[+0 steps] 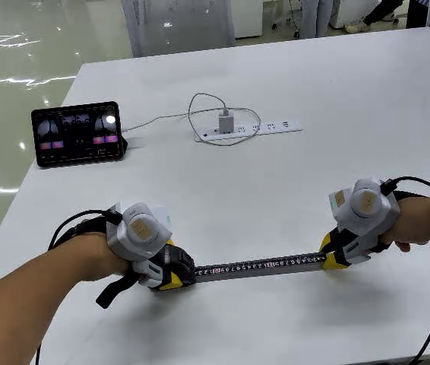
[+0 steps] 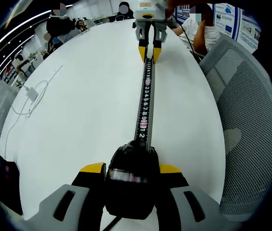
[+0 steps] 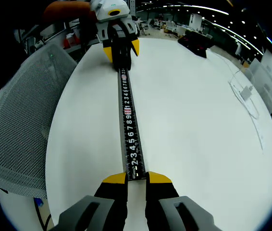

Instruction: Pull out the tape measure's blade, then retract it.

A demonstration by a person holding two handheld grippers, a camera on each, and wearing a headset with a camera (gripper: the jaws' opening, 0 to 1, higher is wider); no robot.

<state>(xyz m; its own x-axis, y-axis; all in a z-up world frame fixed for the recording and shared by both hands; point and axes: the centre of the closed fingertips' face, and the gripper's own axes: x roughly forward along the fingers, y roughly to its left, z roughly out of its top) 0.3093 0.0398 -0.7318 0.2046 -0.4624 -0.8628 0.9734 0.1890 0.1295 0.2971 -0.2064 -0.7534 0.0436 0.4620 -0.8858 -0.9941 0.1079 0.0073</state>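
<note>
A black tape measure case [image 1: 175, 268] [image 2: 131, 178] sits between the yellow-tipped jaws of my left gripper [image 1: 171, 272] [image 2: 131, 169], which is shut on it near the table's front left. Its blade [image 1: 260, 266] [image 2: 146, 91] [image 3: 129, 130] runs out flat over the white table to the right. My right gripper [image 1: 332, 255] [image 3: 136, 179] is shut on the blade's free end. In each gripper view the other gripper stands at the far end of the blade: the right gripper [image 2: 149, 50] ahead of the left, the left gripper [image 3: 120, 48] ahead of the right.
A tablet [image 1: 77, 134] stands at the back left of the white table [image 1: 291, 175]. A white power strip [image 1: 253, 128] with a charger and looped cable lies at the back middle. A grey mesh chair [image 2: 251, 125] [image 3: 20, 125] stands by the table's front edge. People sit in the background.
</note>
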